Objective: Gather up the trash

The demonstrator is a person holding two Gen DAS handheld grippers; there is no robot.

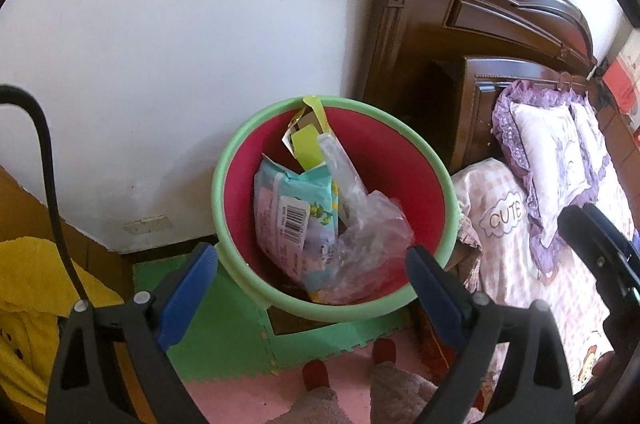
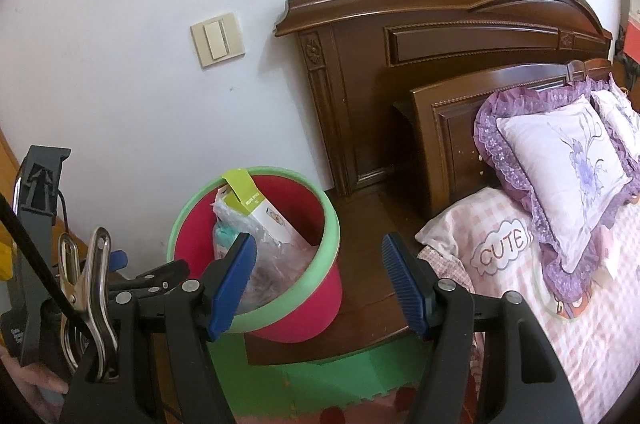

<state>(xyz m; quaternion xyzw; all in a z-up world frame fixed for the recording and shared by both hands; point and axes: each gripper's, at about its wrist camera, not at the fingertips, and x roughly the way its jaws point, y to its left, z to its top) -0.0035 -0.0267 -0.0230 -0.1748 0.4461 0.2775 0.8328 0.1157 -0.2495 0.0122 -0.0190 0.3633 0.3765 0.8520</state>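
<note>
A red bin with a green rim [image 1: 236, 152] [image 2: 320, 208] stands on the floor between the wall and the bed. Inside lie a pale blue wipes packet [image 1: 292, 212], a crumpled clear plastic bag [image 1: 372, 248] [image 2: 272, 256] and a yellow-green carton [image 1: 308, 140] [image 2: 248, 196] that leans over the far rim. My left gripper [image 1: 312, 288] hangs open above the bin's near rim, nothing between its blue pads. My right gripper [image 2: 320, 280] stands open beside the bin, also with nothing in it. The right gripper shows as a dark shape [image 1: 600, 256] at the right in the left wrist view.
A dark wooden headboard [image 2: 440, 64] and a low wooden step [image 2: 360, 288] flank the bin. The bed [image 2: 580, 284] carries a pink checked sheet and purple frilled pillows [image 2: 560, 176]. Green and pink foam mats [image 1: 224, 344] cover the floor. Yellow cloth [image 1: 28, 296] lies at left.
</note>
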